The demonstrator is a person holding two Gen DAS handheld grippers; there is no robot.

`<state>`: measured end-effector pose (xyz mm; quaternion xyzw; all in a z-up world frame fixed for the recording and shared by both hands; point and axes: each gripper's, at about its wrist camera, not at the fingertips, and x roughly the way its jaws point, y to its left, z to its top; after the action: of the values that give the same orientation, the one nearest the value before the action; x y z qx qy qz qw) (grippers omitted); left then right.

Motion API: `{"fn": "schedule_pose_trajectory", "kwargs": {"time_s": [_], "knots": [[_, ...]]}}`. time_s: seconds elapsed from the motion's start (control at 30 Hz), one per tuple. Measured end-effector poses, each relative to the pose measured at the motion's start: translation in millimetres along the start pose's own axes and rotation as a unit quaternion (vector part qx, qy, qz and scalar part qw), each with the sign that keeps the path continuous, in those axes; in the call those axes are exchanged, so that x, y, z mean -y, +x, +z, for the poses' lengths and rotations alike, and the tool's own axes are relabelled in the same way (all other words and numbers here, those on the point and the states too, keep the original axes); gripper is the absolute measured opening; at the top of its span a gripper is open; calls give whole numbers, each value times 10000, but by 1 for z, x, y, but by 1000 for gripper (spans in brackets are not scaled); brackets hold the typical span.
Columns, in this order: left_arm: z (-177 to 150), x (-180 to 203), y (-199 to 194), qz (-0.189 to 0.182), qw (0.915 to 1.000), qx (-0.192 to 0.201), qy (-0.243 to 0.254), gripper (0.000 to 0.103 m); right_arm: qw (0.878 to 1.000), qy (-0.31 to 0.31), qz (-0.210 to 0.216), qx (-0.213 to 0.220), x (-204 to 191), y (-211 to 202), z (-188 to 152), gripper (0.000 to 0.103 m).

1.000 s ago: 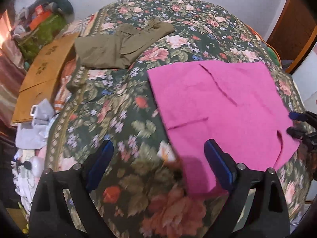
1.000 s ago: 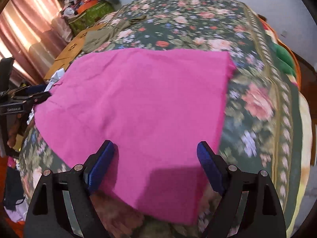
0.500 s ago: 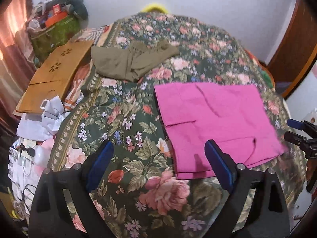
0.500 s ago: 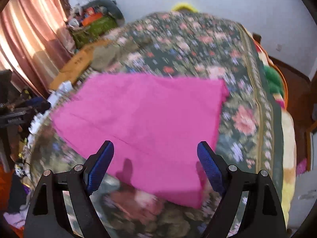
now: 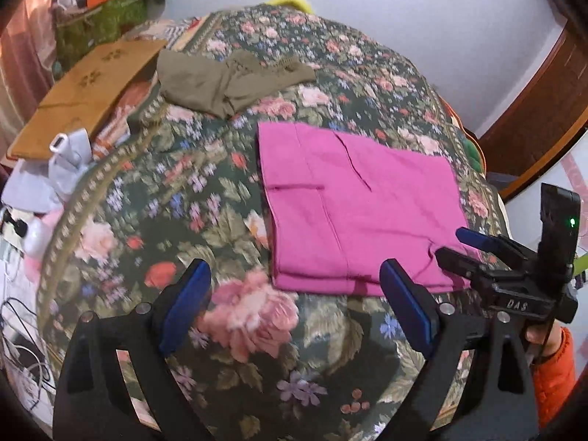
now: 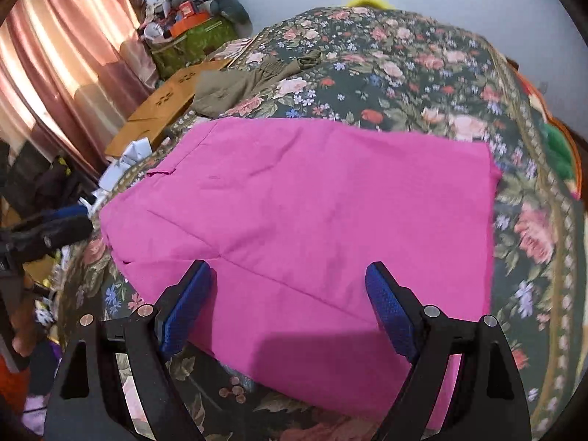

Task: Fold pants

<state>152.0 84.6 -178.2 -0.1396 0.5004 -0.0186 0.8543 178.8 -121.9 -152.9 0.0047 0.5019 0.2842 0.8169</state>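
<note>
The pink pants (image 5: 352,205) lie flat on the floral bed cover, folded into a rough rectangle; they fill the middle of the right wrist view (image 6: 312,220). My left gripper (image 5: 294,308) is open and empty, above the bed cover just in front of the pants' near left corner. My right gripper (image 6: 286,308) is open and empty, hovering over the near edge of the pants. It also shows in the left wrist view (image 5: 459,246), at the pants' right corner. The left gripper shows at the left edge of the right wrist view (image 6: 55,228).
Olive-green pants (image 5: 224,81) lie crumpled at the far side of the bed (image 5: 165,220). A wooden board (image 5: 88,92), white cloths (image 5: 55,169) and a green bag (image 5: 99,25) sit left of the bed. Pink curtains (image 6: 62,62) hang at left. A wooden door frame (image 5: 533,110) stands right.
Both grippers pulled back and rose from the pants, then the right one came closer over the near edge. The pants lie still. Both grippers stayed open.
</note>
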Motion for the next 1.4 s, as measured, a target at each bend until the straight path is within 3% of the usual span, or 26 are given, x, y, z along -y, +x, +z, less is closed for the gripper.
{"fn": "schedule_pose_trajectory", "kwargs": {"time_s": [0.2, 0.37, 0.5, 0.7, 0.77, 0.97, 1.17, 1.33, 1.4], "knots": [[-12, 15, 11, -418, 9985, -360, 29, 94, 9998, -182, 68, -36, -6, -2, -8, 86], [-12, 28, 20, -559, 9974, -424, 140, 95, 9998, -181, 101, 20, -4, -2, -9, 86], [-6, 27, 25, -936, 9943, -506, -28, 97, 9998, -116, 156, 31, -1, 0, -9, 88], [11, 23, 36, -1180, 9907, -575, -364, 97, 9998, -126, 151, 63, -2, 1, -10, 88], [17, 21, 39, -1224, 9897, -532, -517, 89, 9998, -127, 143, 73, -2, 1, -10, 88], [24, 26, 48, -633, 9965, -405, -378, 48, 9998, -113, 172, 80, -1, 1, -10, 89], [22, 30, 38, -333, 9994, -96, 46, 31, 9997, -74, 225, 81, 2, 0, -11, 89], [25, 31, 18, 307, 9973, 357, 567, 28, 9997, 5, 223, 103, 8, -5, -15, 89], [27, 26, 14, 281, 9970, 374, 619, 27, 9997, 50, 231, 103, 13, -8, -17, 89]]}}
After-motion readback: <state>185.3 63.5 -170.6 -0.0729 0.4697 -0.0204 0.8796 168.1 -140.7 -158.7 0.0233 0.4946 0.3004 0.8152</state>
